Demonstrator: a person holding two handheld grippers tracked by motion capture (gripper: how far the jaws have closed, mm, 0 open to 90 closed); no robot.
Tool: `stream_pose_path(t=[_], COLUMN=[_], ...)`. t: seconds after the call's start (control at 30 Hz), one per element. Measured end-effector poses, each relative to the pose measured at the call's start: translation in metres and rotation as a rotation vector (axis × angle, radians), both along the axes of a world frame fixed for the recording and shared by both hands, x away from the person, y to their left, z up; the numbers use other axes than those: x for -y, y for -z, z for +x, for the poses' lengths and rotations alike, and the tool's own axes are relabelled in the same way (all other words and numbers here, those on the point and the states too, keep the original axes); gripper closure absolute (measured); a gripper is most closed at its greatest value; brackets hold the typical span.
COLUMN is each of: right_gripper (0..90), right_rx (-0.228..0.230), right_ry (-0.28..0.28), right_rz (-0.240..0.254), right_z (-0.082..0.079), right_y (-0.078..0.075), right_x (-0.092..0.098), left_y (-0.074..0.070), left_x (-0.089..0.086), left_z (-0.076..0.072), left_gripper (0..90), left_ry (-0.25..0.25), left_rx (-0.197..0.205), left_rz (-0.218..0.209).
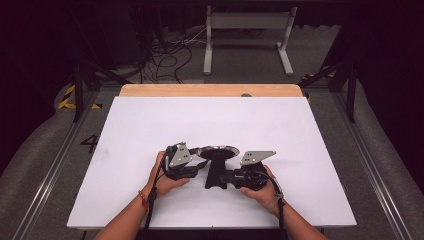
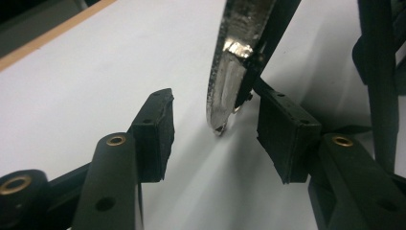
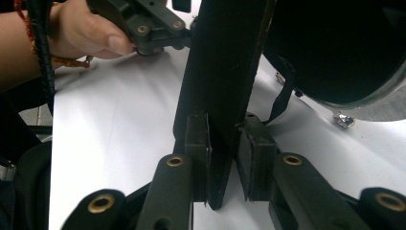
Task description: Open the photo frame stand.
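Frying pan (image 1: 218, 152) on white table (image 1: 150, 125): handle (image 3: 225, 72) clamped by right gripper (image 3: 224, 158), rim (image 2: 225, 81) between parted, untouching jaws of left gripper (image 2: 215, 139); pan judged liable to tip from one-sided hold.

My worktop (image 1: 150, 125) is a white sheet with a bare wooden strip (image 1: 210, 90) along its far edge. The pan (image 1: 218, 152) stands near the front, its black handle (image 1: 216, 172) seemingly resting on the white surface.
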State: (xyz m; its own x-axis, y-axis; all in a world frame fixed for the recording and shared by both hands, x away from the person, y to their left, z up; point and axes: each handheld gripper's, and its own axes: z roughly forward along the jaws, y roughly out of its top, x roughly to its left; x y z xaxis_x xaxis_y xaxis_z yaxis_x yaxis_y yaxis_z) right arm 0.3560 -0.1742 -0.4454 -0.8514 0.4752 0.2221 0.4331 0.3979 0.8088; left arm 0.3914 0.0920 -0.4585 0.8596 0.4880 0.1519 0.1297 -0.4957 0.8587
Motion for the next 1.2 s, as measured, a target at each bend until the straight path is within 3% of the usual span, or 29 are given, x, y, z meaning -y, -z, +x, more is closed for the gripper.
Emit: stream_pose_path(t=[0.17, 0.3, 0.53, 0.9, 1.0, 1.13, 1.2], right_gripper=[76.8, 77.2, 78.1, 78.8, 78.4, 77.3, 77.4], right_rx=[-0.001, -0.010, -0.013, -0.003, 0.017, 0.089, 0.093], right_ry=[0.001, 0.015, 0.019, 0.025, 0.037, 0.038, 0.045], right_rz=[0.002, 0.008, 0.005, -0.015, -0.025, -0.072, -0.074], right_z=[0.000, -0.002, 0.000, 0.000, 0.000, -0.004, -0.004], right_y=[0.001, 0.001, 0.001, 0.000, -0.001, -0.003, -0.003], right_x=[0.000, 0.000, 0.000, 0.001, 0.001, -0.001, -0.001], left_y=[0.004, 0.005, 0.006, 0.006, 0.006, 0.006, 0.006], left_x=[0.005, 0.012, 0.012, 0.012, 0.012, 0.011, 0.011], left_z=[0.003, 0.002, 0.005, 0.008, 0.010, 0.013, 0.014], left_gripper=[55.6, 67.0, 69.9, 69.8, 69.4, 66.7, 66.6], left_ry=[0.006, 0.023, -0.033, -0.042, -0.041, -0.038, -0.039], left_rx=[0.000, 0.019, 0.031, 0.053, 0.035, 0.025, 0.021], left_rz=[0.005, 0.061, 0.090, 0.118, 0.109, 0.117, 0.115])
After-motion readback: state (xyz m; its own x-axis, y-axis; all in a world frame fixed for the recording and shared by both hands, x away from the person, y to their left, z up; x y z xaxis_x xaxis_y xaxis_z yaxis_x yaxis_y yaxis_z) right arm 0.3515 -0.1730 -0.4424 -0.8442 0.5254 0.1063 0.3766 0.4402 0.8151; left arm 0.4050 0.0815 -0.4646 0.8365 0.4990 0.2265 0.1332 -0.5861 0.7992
